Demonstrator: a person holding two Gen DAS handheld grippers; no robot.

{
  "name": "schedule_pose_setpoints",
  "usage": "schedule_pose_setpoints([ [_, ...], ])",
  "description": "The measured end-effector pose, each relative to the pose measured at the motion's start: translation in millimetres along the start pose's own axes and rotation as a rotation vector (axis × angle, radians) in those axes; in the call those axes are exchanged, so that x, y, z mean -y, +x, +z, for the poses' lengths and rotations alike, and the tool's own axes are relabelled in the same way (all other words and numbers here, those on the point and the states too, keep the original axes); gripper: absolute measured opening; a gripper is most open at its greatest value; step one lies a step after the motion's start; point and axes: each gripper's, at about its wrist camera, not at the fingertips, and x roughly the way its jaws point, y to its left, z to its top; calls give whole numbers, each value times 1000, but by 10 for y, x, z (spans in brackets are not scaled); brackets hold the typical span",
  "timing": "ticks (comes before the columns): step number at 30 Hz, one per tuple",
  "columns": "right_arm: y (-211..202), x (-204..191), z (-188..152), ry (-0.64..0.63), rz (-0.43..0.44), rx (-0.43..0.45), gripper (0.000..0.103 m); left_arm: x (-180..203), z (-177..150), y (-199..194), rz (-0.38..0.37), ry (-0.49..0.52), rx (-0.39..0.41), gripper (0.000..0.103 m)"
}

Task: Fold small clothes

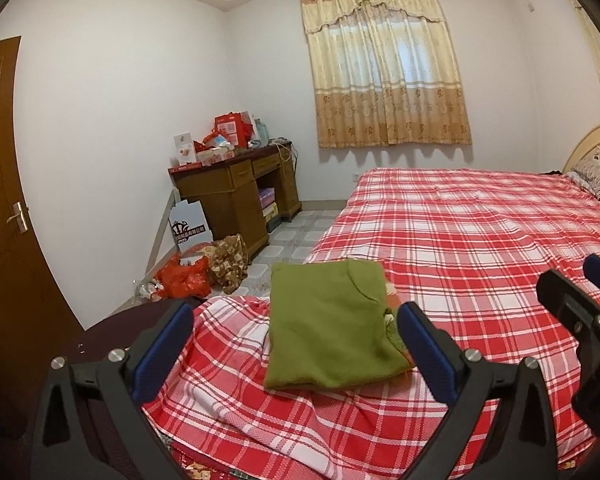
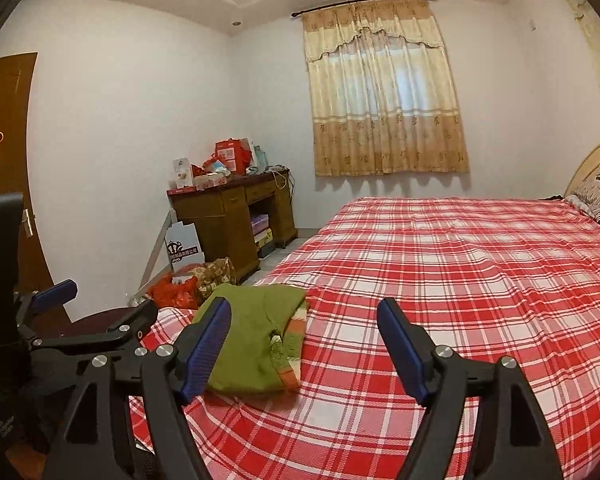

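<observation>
A folded green garment (image 1: 332, 328) with a striped orange and green layer showing at its right edge lies flat on the red plaid bed (image 1: 480, 248), near the bed's front left corner. My left gripper (image 1: 296, 316) hovers above and in front of it, jaws wide open, with nothing between the blue pads. In the right wrist view the same garment (image 2: 256, 344) lies left of centre. My right gripper (image 2: 304, 312) is open too and holds nothing, raised over the plaid sheet just right of the garment. Each gripper shows at the edge of the other's view.
A wooden desk (image 1: 240, 188) piled with red boxes stands against the far wall. Bags and a white sign (image 1: 192, 228) litter the floor beside it. A brown door (image 1: 0, 220) is at the left. A curtained window (image 1: 384, 68) is behind the bed, pillows (image 1: 596, 176) at the far right.
</observation>
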Motion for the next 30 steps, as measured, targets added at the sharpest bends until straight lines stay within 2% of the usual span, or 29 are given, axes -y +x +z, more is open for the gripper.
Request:
schedule_pose_setpoints([
  [30,32,29,-52,12,5,-29,77,-3,-19,49,-4,0,-32,103],
])
